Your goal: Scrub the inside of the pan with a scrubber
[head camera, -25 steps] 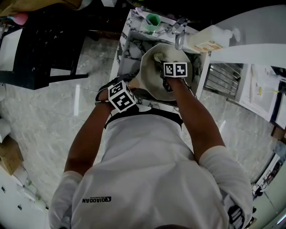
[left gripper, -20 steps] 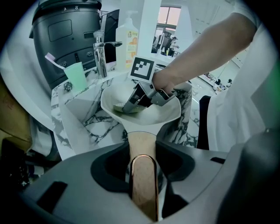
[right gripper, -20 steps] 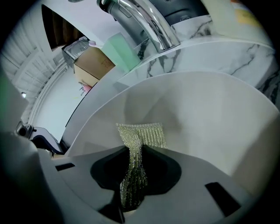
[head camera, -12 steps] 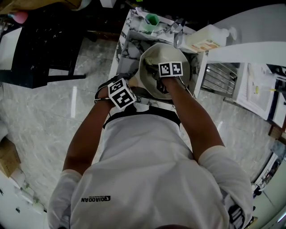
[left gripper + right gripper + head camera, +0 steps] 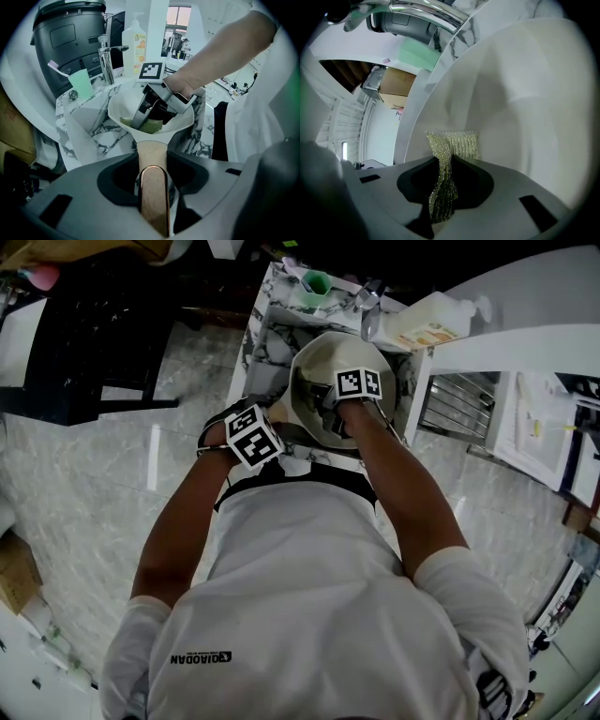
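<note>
A cream-white pan (image 5: 323, 381) sits tilted over the marble sink; its inside wall (image 5: 520, 93) fills the right gripper view. My left gripper (image 5: 152, 187) is shut on the pan's wooden handle (image 5: 151, 154), seen in the head view at the lower left (image 5: 251, 437). My right gripper (image 5: 443, 185) is shut on a green-gold mesh scrubber (image 5: 452, 147), whose free end lies against the pan's inside. From the left gripper view the right gripper (image 5: 157, 105) reaches down into the pan (image 5: 117, 108) with the scrubber (image 5: 147, 125) under it.
A chrome tap (image 5: 107, 58), a green cup with a toothbrush (image 5: 79, 82) and a soap pump bottle (image 5: 133, 44) stand behind the sink. The marble counter rim (image 5: 258, 343) surrounds the basin. A black appliance (image 5: 70, 33) is at the back left.
The right gripper with the scrubber has shifted back and a little left inside the pan, then slightly right again. The left gripper keeps its hold on the handle.
</note>
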`<state>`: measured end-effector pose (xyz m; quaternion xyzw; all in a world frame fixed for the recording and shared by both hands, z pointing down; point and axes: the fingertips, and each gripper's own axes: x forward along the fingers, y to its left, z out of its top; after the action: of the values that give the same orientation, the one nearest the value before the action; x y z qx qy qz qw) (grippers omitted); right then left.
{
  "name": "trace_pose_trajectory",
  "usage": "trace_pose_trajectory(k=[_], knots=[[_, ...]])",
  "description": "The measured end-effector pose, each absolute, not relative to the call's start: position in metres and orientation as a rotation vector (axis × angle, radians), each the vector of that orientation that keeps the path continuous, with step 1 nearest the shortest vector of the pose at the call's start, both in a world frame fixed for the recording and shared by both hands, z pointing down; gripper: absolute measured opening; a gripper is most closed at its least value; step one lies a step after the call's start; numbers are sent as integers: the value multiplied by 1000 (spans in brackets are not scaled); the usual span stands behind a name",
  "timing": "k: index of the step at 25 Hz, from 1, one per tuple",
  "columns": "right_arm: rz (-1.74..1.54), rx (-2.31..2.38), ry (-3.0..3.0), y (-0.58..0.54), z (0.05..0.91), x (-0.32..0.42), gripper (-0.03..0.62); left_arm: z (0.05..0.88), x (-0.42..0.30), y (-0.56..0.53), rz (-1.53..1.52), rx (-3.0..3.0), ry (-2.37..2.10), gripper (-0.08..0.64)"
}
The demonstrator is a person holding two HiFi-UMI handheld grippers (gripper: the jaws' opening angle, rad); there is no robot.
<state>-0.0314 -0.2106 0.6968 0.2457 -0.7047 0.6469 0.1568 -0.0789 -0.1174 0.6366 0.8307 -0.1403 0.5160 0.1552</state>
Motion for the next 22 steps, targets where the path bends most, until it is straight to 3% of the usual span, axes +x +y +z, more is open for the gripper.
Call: trace_pose_trajectory(k=[22], knots=[[1648,773,-2136,-220,668,-7,89,639,-79,-116,1477,2369,-393,196]])
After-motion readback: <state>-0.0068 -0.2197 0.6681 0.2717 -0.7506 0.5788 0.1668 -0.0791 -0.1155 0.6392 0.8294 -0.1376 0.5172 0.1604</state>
